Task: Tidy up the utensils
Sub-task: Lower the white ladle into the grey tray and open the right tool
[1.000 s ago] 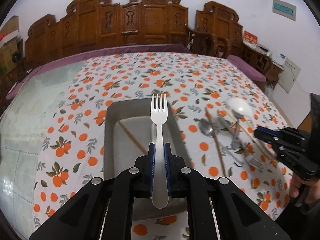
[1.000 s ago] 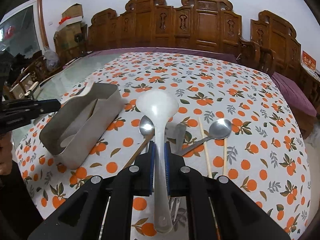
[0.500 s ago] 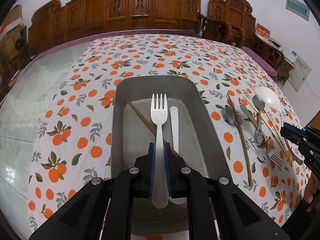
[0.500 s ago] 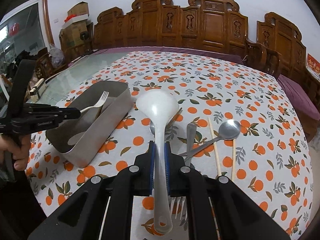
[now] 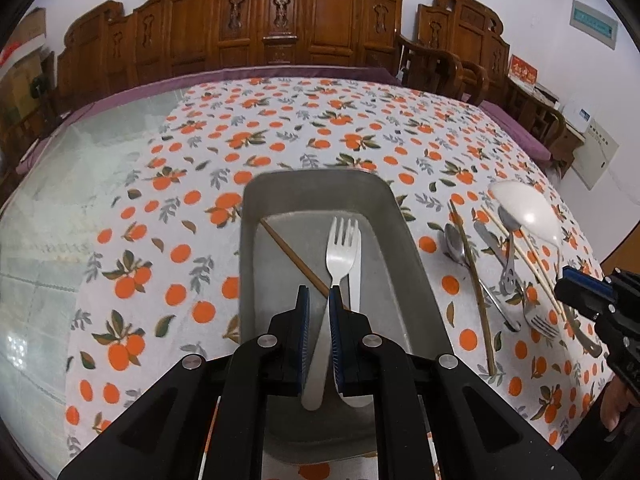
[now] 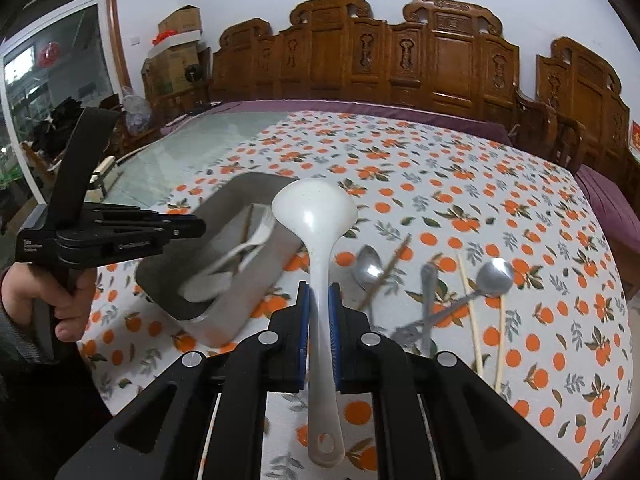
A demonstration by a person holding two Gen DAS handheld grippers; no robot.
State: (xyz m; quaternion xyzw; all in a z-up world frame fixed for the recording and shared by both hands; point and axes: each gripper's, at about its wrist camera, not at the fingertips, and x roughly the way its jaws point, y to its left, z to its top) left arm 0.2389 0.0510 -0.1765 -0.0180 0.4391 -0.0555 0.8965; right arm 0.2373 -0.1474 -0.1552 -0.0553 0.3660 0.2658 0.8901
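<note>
A grey metal tray (image 5: 404, 240) sits on the orange-print tablecloth; it also shows in the right wrist view (image 6: 224, 320). My left gripper (image 5: 319, 300) hangs over the tray with its jaws parted. A white plastic fork (image 5: 340, 252) slants loosely between them, tines on the tray floor beside a white knife (image 5: 355, 280) and a brown chopstick (image 5: 292, 256). My right gripper (image 6: 319, 300) is shut on a white ladle (image 6: 316, 216), held above the table right of the tray.
Loose utensils lie right of the tray: metal spoons (image 6: 370, 266), a metal fork (image 5: 540, 322), chopsticks (image 5: 474, 280). Carved wooden chairs (image 5: 300, 28) line the far table edge. Bare glass tabletop (image 5: 60, 200) lies left of the cloth.
The left gripper's jaws have parted and the fork has tilted and dropped into the tray. The right gripper has carried the ladle closer to the tray.
</note>
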